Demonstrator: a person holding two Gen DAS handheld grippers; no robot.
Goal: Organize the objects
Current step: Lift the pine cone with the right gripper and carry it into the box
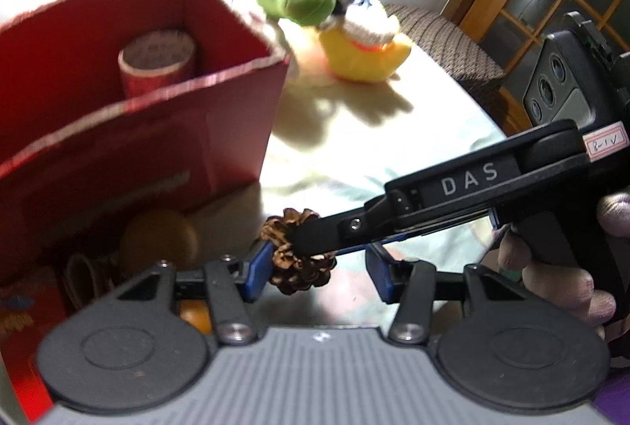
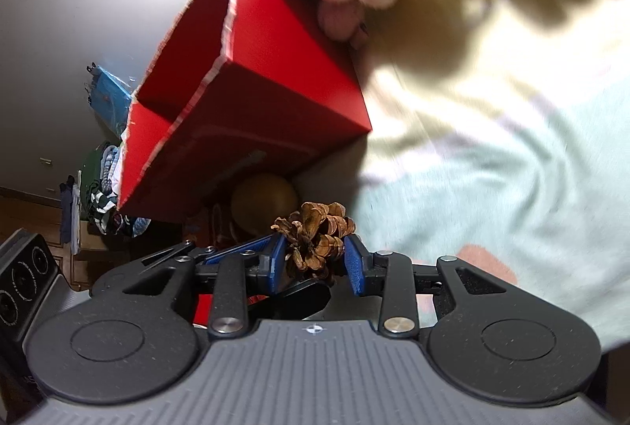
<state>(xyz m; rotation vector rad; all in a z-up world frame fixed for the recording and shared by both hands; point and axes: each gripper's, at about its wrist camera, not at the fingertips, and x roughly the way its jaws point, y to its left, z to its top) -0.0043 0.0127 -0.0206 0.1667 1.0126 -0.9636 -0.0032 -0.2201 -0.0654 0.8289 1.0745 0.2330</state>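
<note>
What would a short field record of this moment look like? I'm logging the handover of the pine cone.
held object: pine cone
right gripper: fingers closed against the cone's two sides
left gripper: open, cone between its fingers, near the left one
container: red cardboard box, open top, on the table beside the cone
box contents: red patterned roll standing inside
near the box: round brownish ball, partly in shadow
further back: plush toy, green, white and yellow
surface: pale tablecloth
</note>
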